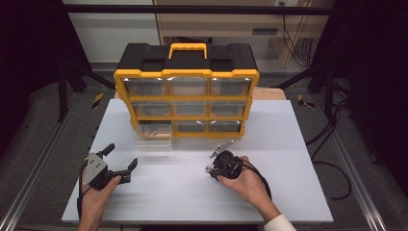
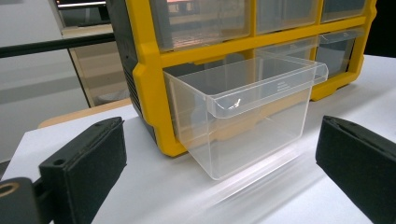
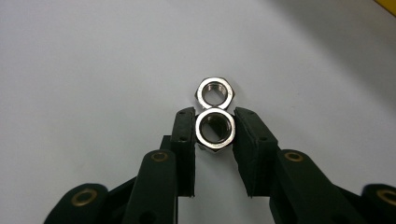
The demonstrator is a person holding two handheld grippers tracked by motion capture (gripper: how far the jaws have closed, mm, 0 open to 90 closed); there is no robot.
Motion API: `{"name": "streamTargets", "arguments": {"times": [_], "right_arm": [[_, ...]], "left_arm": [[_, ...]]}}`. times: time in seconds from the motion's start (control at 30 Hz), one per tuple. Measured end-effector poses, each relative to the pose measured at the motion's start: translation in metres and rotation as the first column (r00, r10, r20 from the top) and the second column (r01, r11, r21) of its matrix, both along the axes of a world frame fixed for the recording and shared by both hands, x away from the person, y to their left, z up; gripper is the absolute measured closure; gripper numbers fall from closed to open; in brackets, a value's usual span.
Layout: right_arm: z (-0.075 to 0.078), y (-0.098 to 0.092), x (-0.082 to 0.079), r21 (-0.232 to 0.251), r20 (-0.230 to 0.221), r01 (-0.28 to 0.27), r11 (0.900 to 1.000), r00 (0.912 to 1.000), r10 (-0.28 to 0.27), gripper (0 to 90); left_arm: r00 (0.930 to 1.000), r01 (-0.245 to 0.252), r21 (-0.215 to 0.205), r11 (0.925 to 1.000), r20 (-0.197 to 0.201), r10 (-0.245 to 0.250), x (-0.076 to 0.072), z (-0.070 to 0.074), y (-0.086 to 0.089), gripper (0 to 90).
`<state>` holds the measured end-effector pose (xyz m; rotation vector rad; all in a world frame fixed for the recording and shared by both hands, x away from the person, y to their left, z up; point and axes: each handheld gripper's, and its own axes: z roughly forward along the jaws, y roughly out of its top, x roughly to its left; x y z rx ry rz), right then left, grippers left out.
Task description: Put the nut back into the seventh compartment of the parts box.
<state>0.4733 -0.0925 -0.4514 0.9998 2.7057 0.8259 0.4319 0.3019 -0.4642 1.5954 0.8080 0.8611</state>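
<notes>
gripping a steel nut flat-to-flat, the right gripper is clenched; a second nut touches beyond. the open drawer lies up-left, nearer the released left gripper.

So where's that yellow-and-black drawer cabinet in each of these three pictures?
High view: upper middle; the drawer cabinet stands on the far part of the white board.
Left gripper view: the cabinet runs across the top, its bottom-left clear drawer pulled out.
Right gripper view: a yellow sliver in the top right corner, probably its edge.
Shared landmark: the white board under everything.
</notes>
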Motion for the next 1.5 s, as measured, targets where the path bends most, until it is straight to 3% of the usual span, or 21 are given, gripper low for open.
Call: {"name": "streamTargets", "arguments": {"times": [0.17, 0.47, 0.7, 1.3, 1.5], "right_arm": [[0.001, -0.001, 0.000, 0.000, 0.017, -0.005, 1.000, 0.9998, 0.005, 70.3], [0.010, -0.003, 0.002, 0.060, 0.054, 0.025, 0.998, 0.9982, -0.028, 70.3], [0.025, 0.002, 0.005, 0.106, 0.121, -0.004, 0.994, 0.9926, -0.009, 70.3], [0.043, 0.022, 0.015, 0.137, 0.192, -0.032, 0.990, 0.9815, 0.005, 70.3], [0.050, 0.029, 0.020, 0.167, 0.222, -0.056, 0.984, 0.9749, 0.017, 70.3]], "left_arm": [[1.0000, -0.004, -0.002, 1.0000, -0.001, 0.004, 0.000, 0.000, 0.001, 1.6], [1.0000, 0.002, 0.001, 1.0000, -0.002, -0.002, 0.000, -0.001, -0.001, 1.6], [1.0000, 0.006, -0.013, 0.9999, -0.002, -0.006, 0.001, -0.001, 0.000, 1.6], [0.9999, 0.011, -0.013, 0.9999, -0.004, -0.011, 0.001, -0.002, -0.001, 1.6], [0.9999, 0.010, -0.011, 0.9999, -0.004, -0.010, 0.001, -0.002, -0.001, 1.6]]}}
